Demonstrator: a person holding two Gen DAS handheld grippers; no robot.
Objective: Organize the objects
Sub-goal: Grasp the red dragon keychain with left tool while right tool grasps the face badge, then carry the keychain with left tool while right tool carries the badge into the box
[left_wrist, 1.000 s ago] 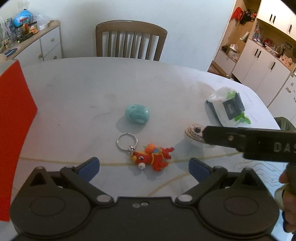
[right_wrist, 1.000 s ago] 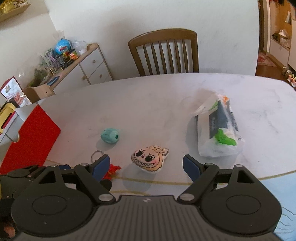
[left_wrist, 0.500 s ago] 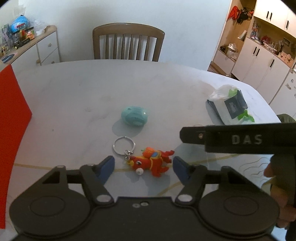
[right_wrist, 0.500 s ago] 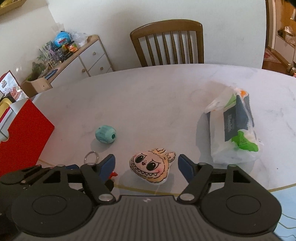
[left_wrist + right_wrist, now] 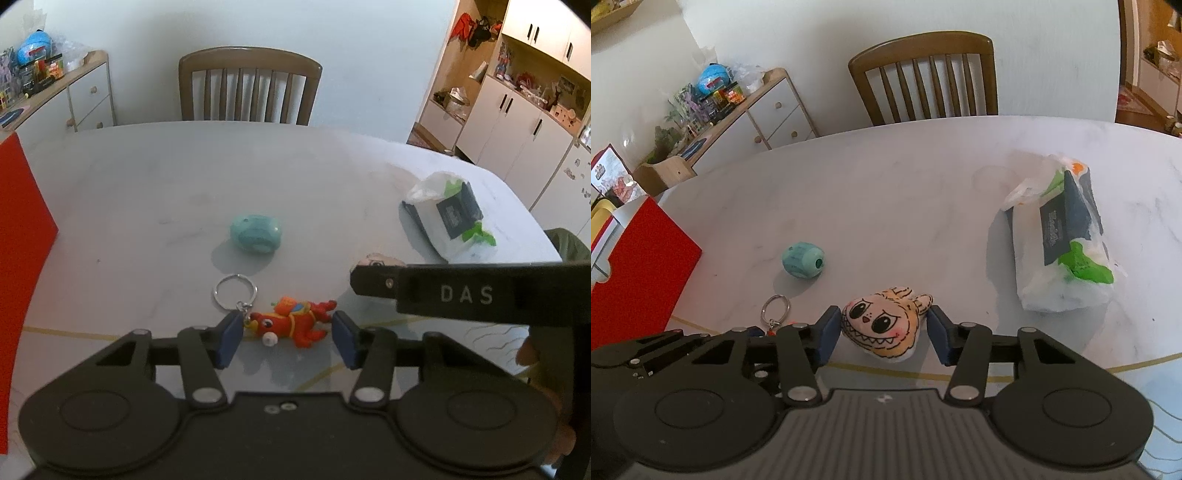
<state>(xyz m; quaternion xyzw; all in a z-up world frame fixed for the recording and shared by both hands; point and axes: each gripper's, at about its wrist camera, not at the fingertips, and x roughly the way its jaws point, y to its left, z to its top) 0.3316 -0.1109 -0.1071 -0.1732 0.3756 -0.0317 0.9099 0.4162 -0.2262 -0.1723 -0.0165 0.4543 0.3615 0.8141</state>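
A red toy keychain (image 5: 293,321) with a metal ring (image 5: 234,291) lies on the marble table between the pads of my left gripper (image 5: 288,338); the pads sit close on both sides of it, the left one at its head. A cream monster-face plush (image 5: 882,325) lies between the pads of my right gripper (image 5: 882,334), pads touching or nearly touching its sides. A teal egg-shaped toy (image 5: 256,232) lies farther in; it also shows in the right wrist view (image 5: 803,260). A white plastic-wrapped pack (image 5: 1060,254) lies at the right.
A red box (image 5: 635,258) stands at the table's left edge, also in the left wrist view (image 5: 18,240). A wooden chair (image 5: 249,86) stands behind the table. A sideboard (image 5: 753,114) with clutter is at the back left. My right gripper's body (image 5: 461,291) crosses the left view.
Both grippers moved forward and down and narrowed their jaws: the left around the red keychain toy, the right around the monster plush. The objects have not moved.
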